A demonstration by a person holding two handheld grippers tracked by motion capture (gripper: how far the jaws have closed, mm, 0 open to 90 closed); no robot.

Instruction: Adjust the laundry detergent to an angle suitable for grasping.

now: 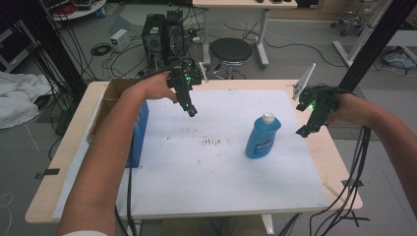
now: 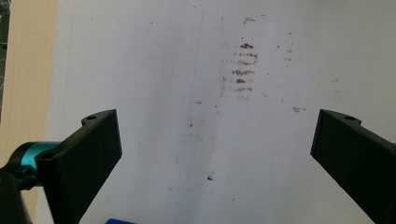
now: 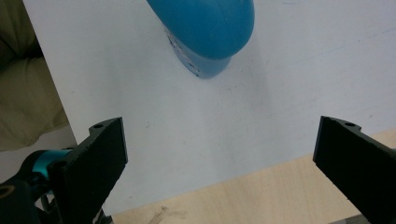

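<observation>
Nearest the person, a blue dish-soap bottle [image 1: 262, 136] with a white cap stands upright on the white board [image 1: 196, 187], right of the board's middle and just right of some brown smudges [image 1: 212, 142]. Being tall and narrow, it could tip or skid if one jaw strikes it before the other, or if it is pinched high near the cap; its curved plastic sides might also slip out of the pads. The right gripper [image 1: 306, 129] hangs above the board's right edge, near the bottle but apart from it, angled down and inward, jaws spread wide with nothing between them. Farther off, the left gripper [image 1: 191, 109] hovers over the board's far left part, pointing down, jaws likewise spread and empty. What is probably a blue box [image 1: 139, 132] sits beside the left forearm.
</observation>
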